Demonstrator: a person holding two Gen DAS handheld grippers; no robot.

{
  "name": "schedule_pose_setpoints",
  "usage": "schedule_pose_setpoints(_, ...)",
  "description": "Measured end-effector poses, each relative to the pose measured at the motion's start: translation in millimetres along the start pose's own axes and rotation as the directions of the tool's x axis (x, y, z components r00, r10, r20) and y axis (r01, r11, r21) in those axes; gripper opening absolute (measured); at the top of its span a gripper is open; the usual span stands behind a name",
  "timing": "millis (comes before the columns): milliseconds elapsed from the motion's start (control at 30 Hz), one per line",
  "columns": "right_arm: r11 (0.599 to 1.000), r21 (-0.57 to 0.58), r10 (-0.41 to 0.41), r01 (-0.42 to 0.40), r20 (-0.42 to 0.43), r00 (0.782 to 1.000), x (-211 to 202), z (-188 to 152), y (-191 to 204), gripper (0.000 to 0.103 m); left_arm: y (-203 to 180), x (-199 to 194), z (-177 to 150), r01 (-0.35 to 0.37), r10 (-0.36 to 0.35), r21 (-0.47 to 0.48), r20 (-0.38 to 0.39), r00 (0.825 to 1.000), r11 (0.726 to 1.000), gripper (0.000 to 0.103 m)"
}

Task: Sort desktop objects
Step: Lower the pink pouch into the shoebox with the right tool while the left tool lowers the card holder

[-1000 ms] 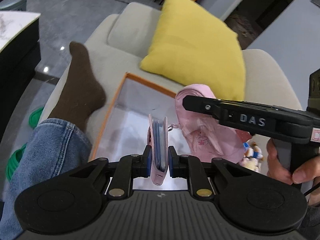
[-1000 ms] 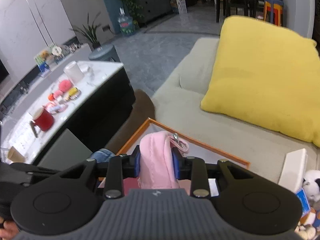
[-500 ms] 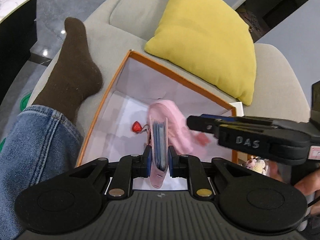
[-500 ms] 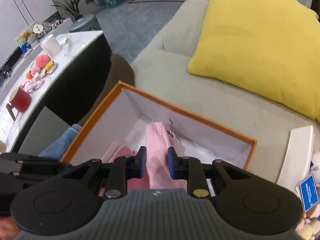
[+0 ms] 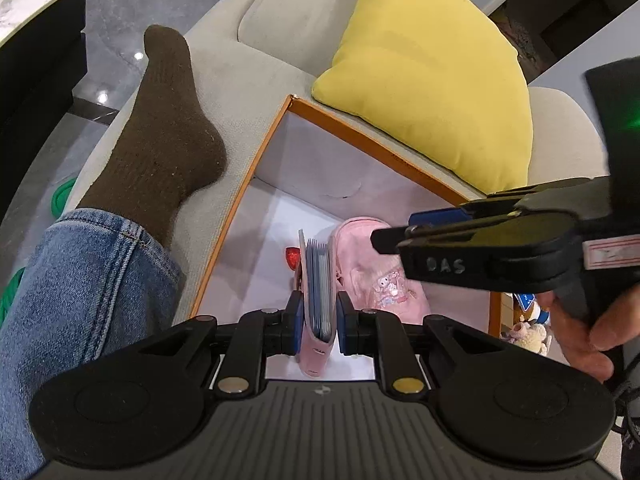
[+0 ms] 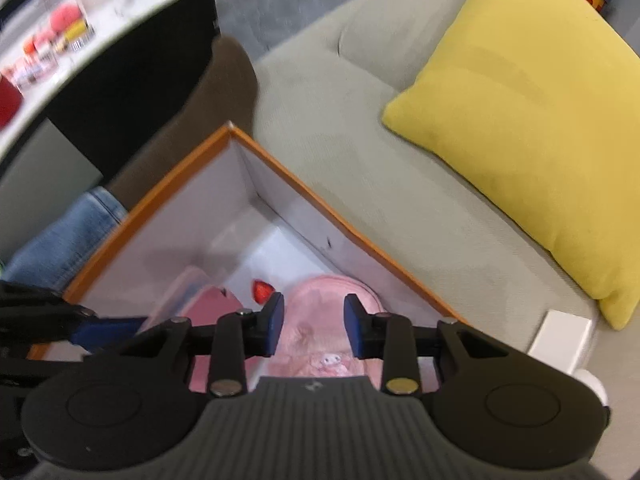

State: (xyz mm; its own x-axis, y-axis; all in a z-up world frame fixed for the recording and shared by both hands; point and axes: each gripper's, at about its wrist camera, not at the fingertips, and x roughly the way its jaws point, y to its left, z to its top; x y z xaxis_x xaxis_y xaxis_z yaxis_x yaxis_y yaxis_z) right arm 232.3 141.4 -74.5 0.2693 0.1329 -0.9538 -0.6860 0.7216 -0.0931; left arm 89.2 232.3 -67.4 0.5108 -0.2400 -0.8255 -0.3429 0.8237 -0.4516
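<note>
- Change since half a second ago: the right gripper point(image 6: 314, 326) has let go of the pink pouch point(image 6: 328, 336); its jaws, clamped on the fabric before, now stand apart with the pouch lying loose beneath them on the floor of the orange-rimmed box point(image 6: 280, 168).
- The pouch has gone from hanging in the grip to lying flat, cartoon print up, near the box's right wall point(image 5: 376, 268).
- Left gripper point(image 5: 318, 322): no change in grip. Jaws clenched on the pink card wallet point(image 5: 316, 300), held upright on edge, blue-grey card edges showing along its top. Blue pads press both faces.
- Left gripper pose: tilted down into the box, wallet over the box floor, just beside the pouch on its left. Cannot tell whether the wallet's lower end touches the floor.
- Right gripper pose: seen from the left wrist it reaches in from the right, fingers roughly level above the pouch point(image 5: 480, 248); the person's right hand point(image 5: 580, 340) wraps its handle outside the box's right wall.
- A small red object point(image 5: 292, 258) lies on the box floor, just left of the wallet.
- Box sits on the beige sofa point(image 5: 248, 88); a yellow cushion point(image 5: 432, 76) rests against the box's far rim.
- Person's leg, jeans and brown sock point(image 5: 160, 128), lies along the box's left side.
- Right wrist view is motion-blurred.
</note>
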Motion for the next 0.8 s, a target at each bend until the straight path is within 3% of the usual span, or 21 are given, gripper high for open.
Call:
schedule_pose_setpoints(67,1.0,-0.008,-0.011,0.011,-0.022,1.0,9,0,0,0.047,1,-1,0,0.002,-0.002,0.002,0.0,1.0,1.0,0.018)
schedule_pose_setpoints(267,0.995,0.07,0.072,-0.069,-0.054,0.996,34,6,-4,0.048,3,-5,-3,-0.019,0.019,0.009,0.005,1.0,1.0,0.018)
schedule_pose_setpoints(400,0.996,0.081,0.033,-0.027,-0.072,0.997,47,11,10,0.046,4,-6,-5,-0.029,0.029,0.008,0.007,1.0,1.0,0.018)
schedule_pose_setpoints(667,0.993,0.102,-0.043,0.053,-0.093,0.995,67,6,17,0.03,13,-5,-2,-0.01,0.01,-0.016,0.007,1.0,1.0,0.018)
schedule_pose_setpoints(800,0.994,0.108,-0.006,0.013,-0.06,0.998,51,-1,12,0.016,12,-6,-2,-0.009,0.009,-0.011,0.008,1.0,1.0,0.018)
